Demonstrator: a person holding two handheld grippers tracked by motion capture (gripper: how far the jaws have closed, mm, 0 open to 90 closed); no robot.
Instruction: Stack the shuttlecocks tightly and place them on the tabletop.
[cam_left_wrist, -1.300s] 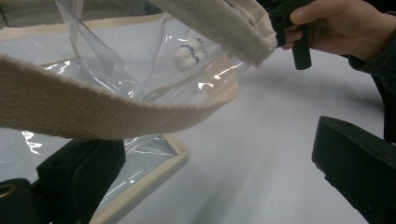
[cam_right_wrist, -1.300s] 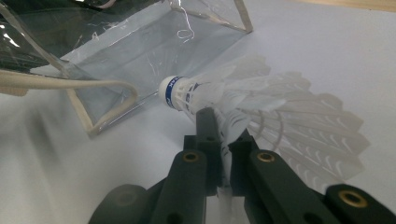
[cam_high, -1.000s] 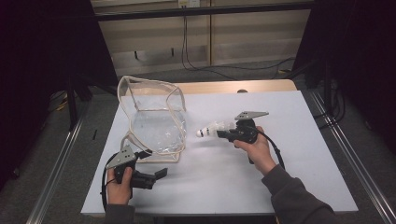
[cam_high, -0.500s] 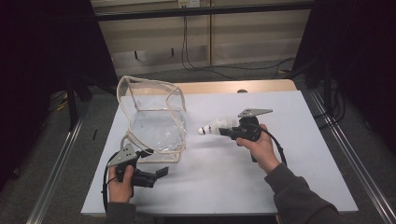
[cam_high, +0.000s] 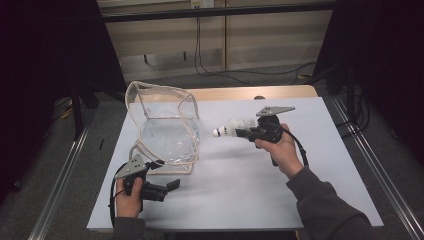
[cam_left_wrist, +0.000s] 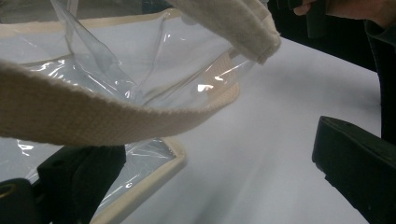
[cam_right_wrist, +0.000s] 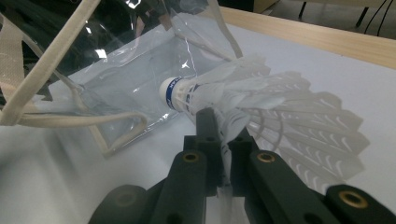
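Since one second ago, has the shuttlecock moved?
Yes. The shuttlecock, held in the right gripper, has risen slightly and moved a little away from the clear bag.

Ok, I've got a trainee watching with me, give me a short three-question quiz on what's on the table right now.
1. True or false: the right gripper is clamped on the feathers of the shuttlecock, whose cork tip points toward the clear bag.
2. Multiple choice: the left gripper is A) shut on the bag's strap, B) open above the table, C) holding the shuttlecock.
3. Fill in: the shuttlecock is ___ the bag: inside or outside?

Key: 1 true; 2 B; 3 outside, held in the air just beside the bag.
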